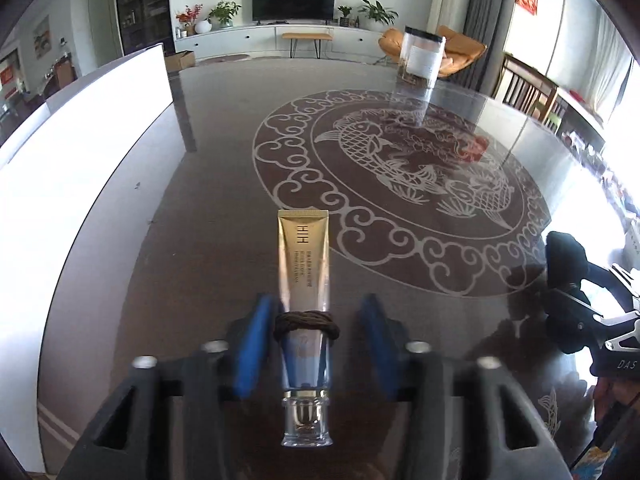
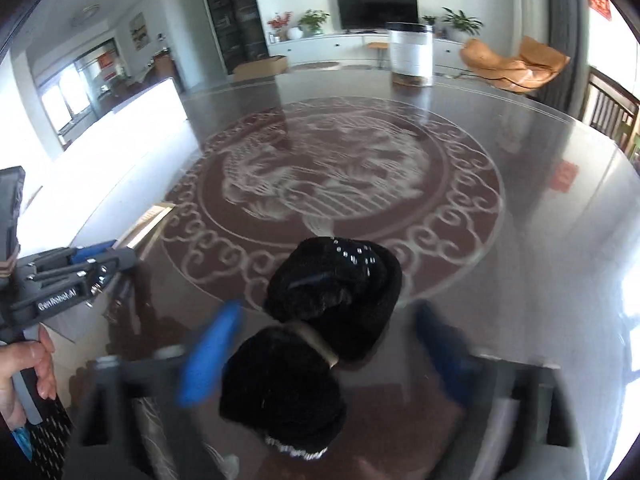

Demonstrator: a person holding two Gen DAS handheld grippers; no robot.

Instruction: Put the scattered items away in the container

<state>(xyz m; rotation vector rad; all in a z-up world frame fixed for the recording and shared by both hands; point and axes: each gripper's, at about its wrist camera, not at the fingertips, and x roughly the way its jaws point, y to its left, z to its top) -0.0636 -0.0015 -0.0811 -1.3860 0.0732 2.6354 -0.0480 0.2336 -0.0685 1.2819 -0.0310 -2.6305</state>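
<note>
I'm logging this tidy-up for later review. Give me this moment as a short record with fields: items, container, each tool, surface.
item 1: gold tube with a dark hair tie around it, lying on the table between the left tool's fingers
item 2: black fuzzy bow, on the table between the right tool's fingers
container: clear jar, upright at the far side
left tool: open, pads off the tube
right tool: open, blurred, not gripping the bow
surface: glass tabletop with fish motif
</note>
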